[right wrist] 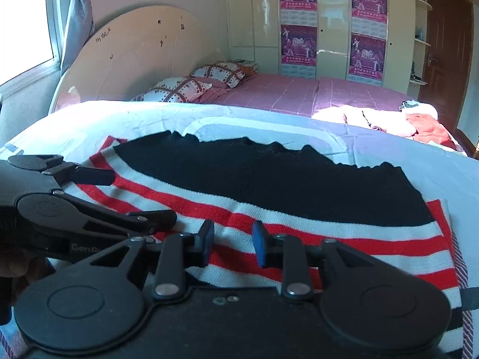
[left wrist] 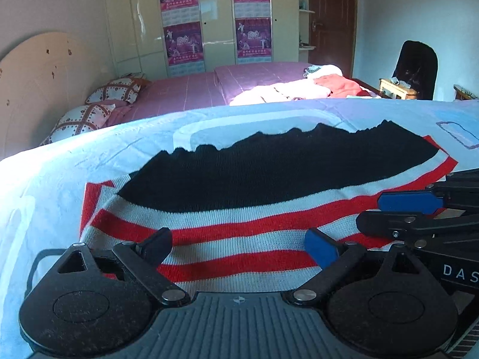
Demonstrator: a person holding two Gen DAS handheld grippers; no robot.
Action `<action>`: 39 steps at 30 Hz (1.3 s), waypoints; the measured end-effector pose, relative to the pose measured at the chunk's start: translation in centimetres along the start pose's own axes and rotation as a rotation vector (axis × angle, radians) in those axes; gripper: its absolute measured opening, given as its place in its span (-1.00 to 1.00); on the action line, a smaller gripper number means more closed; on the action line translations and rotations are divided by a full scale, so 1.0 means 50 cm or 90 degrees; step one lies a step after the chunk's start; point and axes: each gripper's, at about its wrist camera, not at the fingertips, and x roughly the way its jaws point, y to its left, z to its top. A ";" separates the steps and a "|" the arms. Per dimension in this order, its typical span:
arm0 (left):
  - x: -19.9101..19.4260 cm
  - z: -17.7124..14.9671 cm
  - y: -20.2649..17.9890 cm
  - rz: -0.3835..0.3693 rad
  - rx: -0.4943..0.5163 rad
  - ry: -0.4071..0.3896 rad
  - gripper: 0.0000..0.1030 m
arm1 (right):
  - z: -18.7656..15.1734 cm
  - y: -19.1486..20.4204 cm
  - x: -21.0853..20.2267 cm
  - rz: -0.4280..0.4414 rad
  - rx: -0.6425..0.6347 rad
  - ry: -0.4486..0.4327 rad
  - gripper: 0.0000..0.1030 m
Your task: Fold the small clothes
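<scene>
Left wrist view: the red, white and black striped knit garment point(left wrist: 239, 209) lies long axis left-right. Both the left gripper point(left wrist: 239, 248) and right gripper point(right wrist: 233, 243) hover spread apart at its near hem, equally close.

The sweater point(left wrist: 239, 218) is ribbed knit cloth, matt, in red, white and black. It lies on a smooth pale blue cotton-looking sheet point(left wrist: 74, 161). The left gripper point(left wrist: 239, 246) is matt black plastic, dusty on its round hubs, with bright metal pivot pins and one glossy blue pad. The right gripper point(right wrist: 233, 243) looks the same. The wardrobe doors point(right wrist: 332, 21) are glossy cream, carrying paper posters point(right wrist: 298, 45). The headboard point(right wrist: 134, 51) is pale, smooth wood.
</scene>
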 end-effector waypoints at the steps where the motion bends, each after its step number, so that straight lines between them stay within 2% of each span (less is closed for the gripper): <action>1: 0.001 -0.006 0.008 -0.008 -0.009 -0.004 0.84 | -0.005 0.004 0.007 -0.007 -0.015 0.009 -0.44; 6: -0.019 -0.029 0.045 0.008 -0.008 -0.013 0.95 | -0.022 -0.020 -0.013 -0.050 -0.042 0.004 -0.42; 9: -0.037 -0.044 0.088 0.028 -0.012 -0.017 0.96 | -0.037 -0.088 -0.040 -0.109 -0.019 0.006 -0.32; 11: -0.050 -0.055 0.123 0.050 -0.018 -0.019 0.96 | -0.054 -0.147 -0.065 -0.128 0.017 0.001 -0.26; 12: -0.053 -0.062 0.143 0.075 -0.028 -0.012 0.96 | -0.065 -0.175 -0.079 -0.145 0.030 0.002 -0.26; 13: -0.056 -0.071 0.169 0.074 -0.052 -0.007 0.96 | -0.074 -0.201 -0.091 -0.163 0.037 0.004 -0.26; 15: -0.059 -0.084 0.213 0.074 -0.107 0.007 0.96 | -0.087 -0.240 -0.108 -0.152 0.072 0.007 -0.27; 16: -0.062 -0.085 0.221 0.077 -0.114 0.009 0.96 | -0.084 -0.246 -0.113 -0.144 0.086 0.011 -0.33; 18: -0.085 -0.076 0.212 0.099 -0.110 -0.005 0.95 | -0.070 -0.225 -0.134 -0.159 0.084 -0.009 -0.28; 19: -0.103 -0.070 0.200 0.090 -0.104 -0.025 0.95 | -0.065 -0.209 -0.150 -0.146 0.086 -0.032 -0.28; 22: -0.148 -0.058 0.147 0.038 -0.092 -0.068 0.95 | -0.059 -0.136 -0.173 -0.064 0.088 -0.049 -0.35; 25: -0.154 -0.058 0.077 -0.006 -0.053 -0.057 0.95 | -0.062 -0.038 -0.158 -0.001 0.033 -0.027 -0.39; 27: -0.144 -0.067 0.040 -0.008 -0.028 -0.041 0.95 | -0.070 0.014 -0.142 0.019 0.016 -0.013 -0.39; 30: -0.126 -0.101 0.010 0.005 -0.024 -0.002 0.95 | -0.079 0.058 -0.117 0.017 0.002 0.015 -0.35; 31: -0.126 -0.115 0.007 0.006 -0.021 -0.009 0.96 | -0.084 0.065 -0.106 0.005 -0.010 0.027 -0.34; 34: -0.141 -0.123 0.012 0.009 -0.015 -0.015 0.96 | -0.101 0.084 -0.107 -0.015 -0.065 0.016 -0.35; 39: -0.165 -0.141 0.054 0.025 -0.011 -0.015 0.96 | -0.127 0.023 -0.153 -0.066 -0.056 0.018 -0.35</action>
